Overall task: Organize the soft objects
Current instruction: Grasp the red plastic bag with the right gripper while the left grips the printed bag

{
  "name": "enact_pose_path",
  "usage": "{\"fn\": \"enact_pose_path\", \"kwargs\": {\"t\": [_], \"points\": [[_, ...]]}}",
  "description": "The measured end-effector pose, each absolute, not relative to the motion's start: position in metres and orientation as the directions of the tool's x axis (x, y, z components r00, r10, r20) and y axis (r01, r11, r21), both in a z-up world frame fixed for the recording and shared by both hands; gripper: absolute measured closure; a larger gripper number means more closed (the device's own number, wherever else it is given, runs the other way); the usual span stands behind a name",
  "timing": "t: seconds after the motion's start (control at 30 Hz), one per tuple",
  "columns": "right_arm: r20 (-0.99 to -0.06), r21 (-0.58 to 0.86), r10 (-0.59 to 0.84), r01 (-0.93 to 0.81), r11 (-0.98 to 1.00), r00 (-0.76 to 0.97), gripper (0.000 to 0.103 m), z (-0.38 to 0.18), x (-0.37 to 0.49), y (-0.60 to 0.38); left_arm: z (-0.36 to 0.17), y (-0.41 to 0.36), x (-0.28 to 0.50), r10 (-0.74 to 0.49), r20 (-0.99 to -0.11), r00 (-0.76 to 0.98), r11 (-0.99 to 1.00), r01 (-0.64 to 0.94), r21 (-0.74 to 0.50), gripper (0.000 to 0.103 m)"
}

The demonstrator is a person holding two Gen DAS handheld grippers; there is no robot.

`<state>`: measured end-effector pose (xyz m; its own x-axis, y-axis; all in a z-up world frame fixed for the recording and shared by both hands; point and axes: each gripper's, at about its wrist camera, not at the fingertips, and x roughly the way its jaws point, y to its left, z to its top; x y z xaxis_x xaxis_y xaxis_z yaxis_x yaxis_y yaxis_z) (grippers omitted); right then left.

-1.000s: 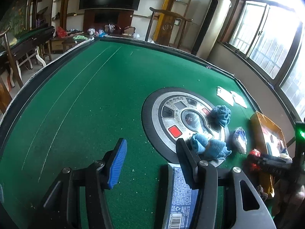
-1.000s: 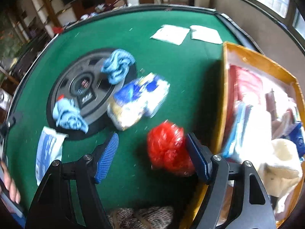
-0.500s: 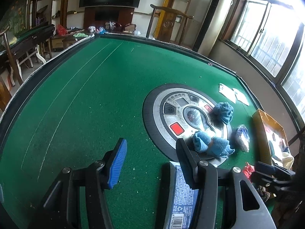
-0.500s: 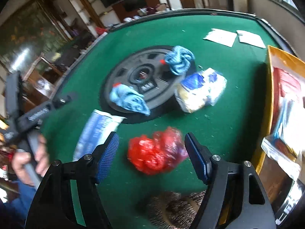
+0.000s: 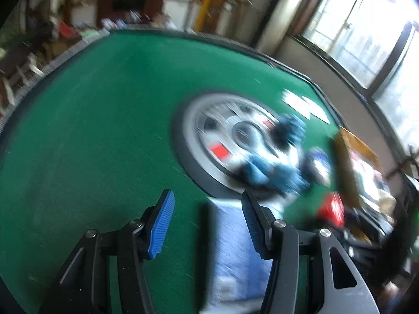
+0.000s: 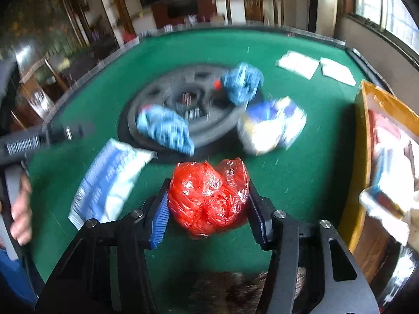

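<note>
On a green felt table [image 6: 301,157], the right gripper [image 6: 208,204] is closing on a crumpled red plastic bag [image 6: 208,196], which sits between its blue-padded fingers [image 6: 159,219]; both pads meet the bag's sides, and the bag lies on the felt on the near side of the round grey console [image 6: 188,110] set into the middle of the table.

Two bunched blue cloths rest on that console: one [image 6: 166,128] on its near rim, the other [image 6: 242,82] on its far right edge. A blue, white and yellow packet [image 6: 272,128] lies just off the console's right side, blurred by motion. A flat blue-and-white pouch [image 6: 110,178] lies on the felt left of the console's near edge. Two white sheets of paper [image 6: 314,68] sit beyond the console, toward the table's far right corner. A yellow-brown box [image 6: 361,157], packed with wrapped items that cannot be made out clearly, stands well to the right of the console at the table's edge. Something brown and furry [image 6: 235,287] shows beneath the right gripper, on the near side of the red bag.

The left gripper [image 5: 207,222] hovers over the felt on the console's near side with its jaws apart and nothing between them; the blue-and-white pouch [image 5: 235,248] lies just beneath its right finger. In the right wrist view, a person's hand [image 6: 19,209] grips that tool's handle at the picture's left edge. The left wrist view is heavily blurred.
</note>
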<state>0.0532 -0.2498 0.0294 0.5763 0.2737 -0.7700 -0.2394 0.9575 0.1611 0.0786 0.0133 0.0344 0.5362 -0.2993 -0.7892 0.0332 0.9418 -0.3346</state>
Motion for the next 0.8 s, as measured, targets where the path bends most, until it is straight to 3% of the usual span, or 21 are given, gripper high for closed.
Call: {"fn": "enact_pose_path", "kwargs": {"t": [0.13, 0.33, 0.5, 0.8], "points": [[-0.734, 0.229, 0.297, -0.189, 0.955, 0.610, 0.050, 0.033, 0.055, -0.270, 0.027, -0.005, 0.076, -0.357, -0.827, 0.434, 0.932, 0.108, -0.345, 0.043], [-0.738, 0.277, 0.323, -0.171, 0.946, 0.592, 0.050, 0.029, 0.059, -0.280, 0.018, -0.032, 0.069, -0.249, -0.876, 0.412, 0.967, 0.153, -0.203, 0.042], [-0.725, 0.281, 0.340, -0.193, 0.940, 0.599, 0.050, 0.032, 0.055, -0.273, 0.021, -0.041, 0.063, -0.157, -0.876, 0.457, 0.984, 0.153, -0.096, 0.033], [-0.720, 0.292, 0.345, -0.188, 0.938, 0.602, 0.050, 0.031, 0.055, -0.274, 0.019, -0.048, 0.059, -0.190, -0.885, 0.425, 0.977, 0.174, -0.126, 0.032]]}}
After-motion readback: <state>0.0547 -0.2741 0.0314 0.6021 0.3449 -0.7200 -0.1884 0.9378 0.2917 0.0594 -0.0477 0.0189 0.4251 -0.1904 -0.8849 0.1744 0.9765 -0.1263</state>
